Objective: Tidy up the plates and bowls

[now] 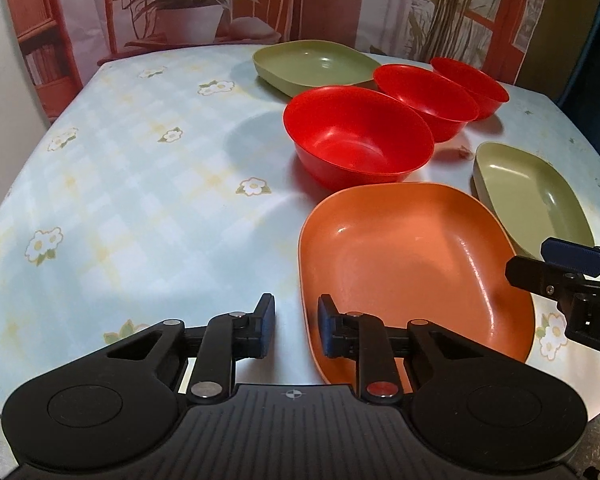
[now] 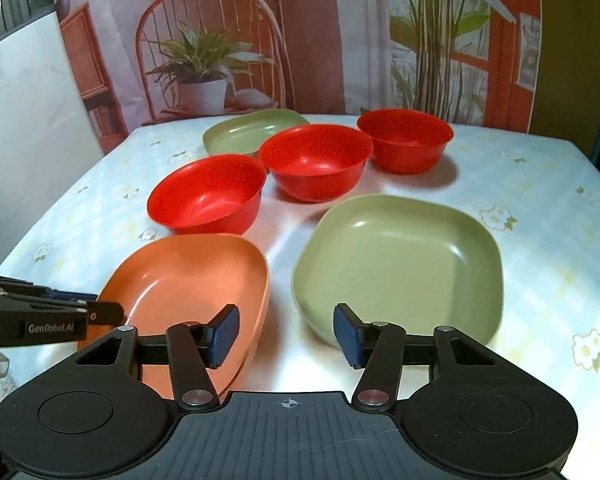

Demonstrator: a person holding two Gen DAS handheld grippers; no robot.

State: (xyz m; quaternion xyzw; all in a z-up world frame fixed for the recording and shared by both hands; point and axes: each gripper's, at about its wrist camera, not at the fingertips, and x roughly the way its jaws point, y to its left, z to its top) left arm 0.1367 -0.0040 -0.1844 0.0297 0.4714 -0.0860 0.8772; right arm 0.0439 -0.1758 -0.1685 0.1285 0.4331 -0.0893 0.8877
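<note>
An orange plate (image 1: 416,272) (image 2: 188,280) lies at the near side of the table. A green plate (image 2: 400,264) (image 1: 532,196) lies to its right, and another green plate (image 1: 316,64) (image 2: 252,130) at the far side. Three red bowls (image 1: 360,144) (image 1: 426,98) (image 1: 470,84) stand in a row between them; they also show in the right wrist view (image 2: 208,196) (image 2: 316,160) (image 2: 406,138). My left gripper (image 1: 296,328) is open at the orange plate's left rim. My right gripper (image 2: 286,336) is open and empty, over the gap between the orange and near green plates.
The table has a pale blue flowered cloth (image 1: 120,184). A chair (image 2: 208,52) with a potted plant (image 2: 202,76) stands behind the far edge. A white wall panel (image 2: 28,128) is at the left. The left half of the cloth holds no dishes.
</note>
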